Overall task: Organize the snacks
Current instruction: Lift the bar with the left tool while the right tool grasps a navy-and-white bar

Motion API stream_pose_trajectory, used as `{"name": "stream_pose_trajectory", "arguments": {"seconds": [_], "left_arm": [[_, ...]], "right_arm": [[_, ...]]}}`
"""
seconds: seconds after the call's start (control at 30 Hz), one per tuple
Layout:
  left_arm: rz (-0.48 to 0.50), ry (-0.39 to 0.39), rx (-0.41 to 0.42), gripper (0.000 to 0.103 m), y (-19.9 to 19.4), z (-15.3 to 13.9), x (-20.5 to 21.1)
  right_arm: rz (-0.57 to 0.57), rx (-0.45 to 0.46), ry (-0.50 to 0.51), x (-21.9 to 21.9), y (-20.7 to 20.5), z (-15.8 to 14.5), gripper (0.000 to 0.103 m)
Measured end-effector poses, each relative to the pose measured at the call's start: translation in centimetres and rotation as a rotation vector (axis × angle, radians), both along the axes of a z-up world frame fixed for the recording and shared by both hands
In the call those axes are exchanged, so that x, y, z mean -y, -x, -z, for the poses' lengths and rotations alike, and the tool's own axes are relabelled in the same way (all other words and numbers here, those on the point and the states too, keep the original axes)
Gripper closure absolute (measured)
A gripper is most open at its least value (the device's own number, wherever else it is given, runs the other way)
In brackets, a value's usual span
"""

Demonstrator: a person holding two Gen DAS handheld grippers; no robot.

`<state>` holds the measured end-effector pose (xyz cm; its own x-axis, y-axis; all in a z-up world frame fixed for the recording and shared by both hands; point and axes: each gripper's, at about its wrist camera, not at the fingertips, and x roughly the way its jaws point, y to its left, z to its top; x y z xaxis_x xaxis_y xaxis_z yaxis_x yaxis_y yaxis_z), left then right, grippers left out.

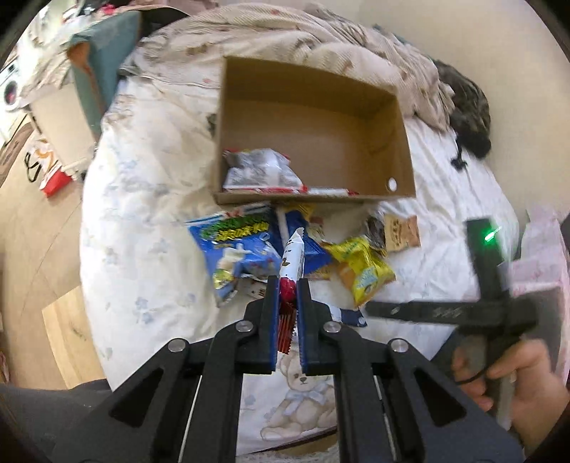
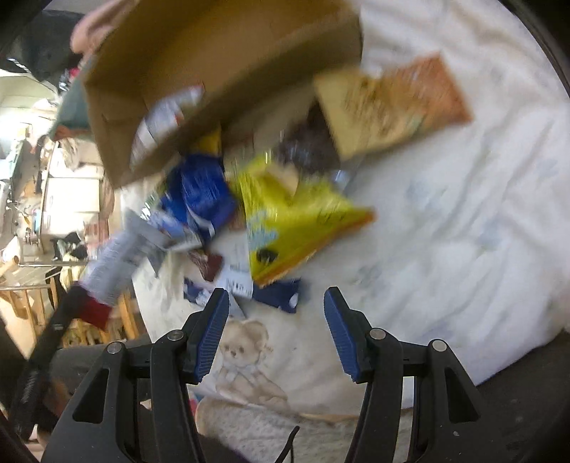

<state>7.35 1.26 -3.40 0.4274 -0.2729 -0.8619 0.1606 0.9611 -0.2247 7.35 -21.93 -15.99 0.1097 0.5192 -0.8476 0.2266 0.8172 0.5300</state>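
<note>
My left gripper [image 1: 288,285] is shut on a slim white-and-red snack packet [image 1: 293,260], held above the bed. Under it lies a pile of snacks: a blue bag [image 1: 237,245], a yellow bag [image 1: 363,269] and a tan packet [image 1: 400,231]. Beyond the pile stands an open cardboard box [image 1: 402,142] with a silvery packet [image 1: 262,169] in its near left corner. My right gripper [image 2: 276,302] stands open over the bedsheet, with nothing between its fingers, just short of the yellow bag [image 2: 292,220]. The right wrist view is blurred; the lifted packet [image 2: 114,263] shows at its left.
The snacks and box rest on a white bedsheet [image 1: 149,199] with a teddy-bear print [image 2: 242,352]. A crumpled blanket [image 1: 285,32] lies behind the box. A hand [image 1: 523,377] holds the right gripper at the far right. Wooden floor [image 1: 32,249] and clutter lie left of the bed.
</note>
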Motion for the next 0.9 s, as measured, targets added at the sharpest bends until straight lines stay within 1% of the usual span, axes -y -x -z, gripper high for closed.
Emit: {"name": "stream_pose_trajectory", "arguments": {"seconds": [0.07,0.13,0.17,0.27,0.33,0.4,0.5,0.67,0.73,0.77,0.83,0.87,0.9], "left_arm": [[-0.016,0.011,0.002,0.097,0.0,0.0,-0.3],[-0.026,0.01,0.008,0.097,-0.1,0.0,-0.5],[-0.028,0.007,0.012,0.097,-0.1,0.0,-0.5],[-0.04,0.005,0.014,0.097,-0.1,0.1,-0.8],[-0.046,0.004,0.013,0.097,-0.2,0.1,-1.0],[-0.052,0.009,0.008,0.097,-0.3,0.2,-1.2],[-0.062,0.016,0.004,0.097,-0.4,0.2,-1.3],[-0.065,0.012,0.012,0.097,-0.4,0.1,-1.1],[-0.066,0.006,0.012,0.097,-0.4,0.2,-1.1],[-0.066,0.005,0.011,0.097,-0.4,0.2,-1.1],[-0.072,0.001,0.009,0.097,-0.4,0.3,-1.2],[-0.076,0.001,0.008,0.097,-0.4,0.4,-1.3],[-0.08,0.003,0.007,0.097,-0.4,0.4,-1.4]], "right_arm": [[-0.019,-0.015,0.022,-1.3,-0.5,0.8,0.045],[-0.04,-0.012,0.059,-2.6,-1.2,1.1,0.043],[-0.041,-0.014,0.072,-3.0,-1.5,1.4,0.04],[-0.026,-0.044,0.084,-4.2,-2.2,2.6,0.039],[-0.036,-0.056,0.11,-5.2,-2.4,3.3,0.036],[-0.061,-0.026,0.147,-6.4,-2.3,3.3,0.024],[-0.099,0.016,0.2,-7.9,-1.9,3.0,0.018],[-0.117,0.059,0.294,-9.7,-1.4,3.0,0.016],[-0.147,0.083,0.356,-10.8,-1.2,2.9,0.02],[-0.164,0.095,0.388,-11.2,-1.0,2.8,0.027],[-0.19,0.121,0.434,-11.8,-0.7,2.5,0.041],[-0.194,0.133,0.448,-11.8,-0.6,2.1,0.057],[-0.199,0.153,0.453,-11.9,-0.3,1.7,0.064]]}}
